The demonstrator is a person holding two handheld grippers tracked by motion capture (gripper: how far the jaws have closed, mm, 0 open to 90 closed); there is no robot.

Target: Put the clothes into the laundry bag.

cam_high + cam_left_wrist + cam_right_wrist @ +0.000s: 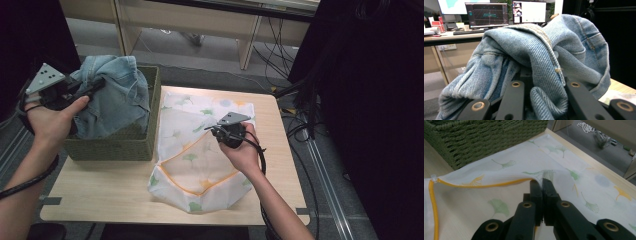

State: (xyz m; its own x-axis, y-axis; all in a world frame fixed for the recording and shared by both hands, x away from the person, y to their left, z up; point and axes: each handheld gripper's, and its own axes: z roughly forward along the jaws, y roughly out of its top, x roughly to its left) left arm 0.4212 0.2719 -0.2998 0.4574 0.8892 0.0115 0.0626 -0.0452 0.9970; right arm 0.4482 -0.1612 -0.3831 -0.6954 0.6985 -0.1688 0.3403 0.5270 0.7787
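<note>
Left gripper (87, 90), upper left of frame, was clamped on bunched denim garment (117, 95) above the green basket (112, 145). Right gripper (216, 131), centre, wrist angled inward, pinched the mesh laundry bag's (192, 165) orange-trimmed edge.

jeans (114, 95): bunched denim, over basket | mesh bag (195, 155): flat on table

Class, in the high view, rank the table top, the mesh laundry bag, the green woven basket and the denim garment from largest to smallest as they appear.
1. Table top
2. Mesh laundry bag
3 and 4. Green woven basket and denim garment: they look alike, and the raised garment hides part of the basket, so unranked.
</note>
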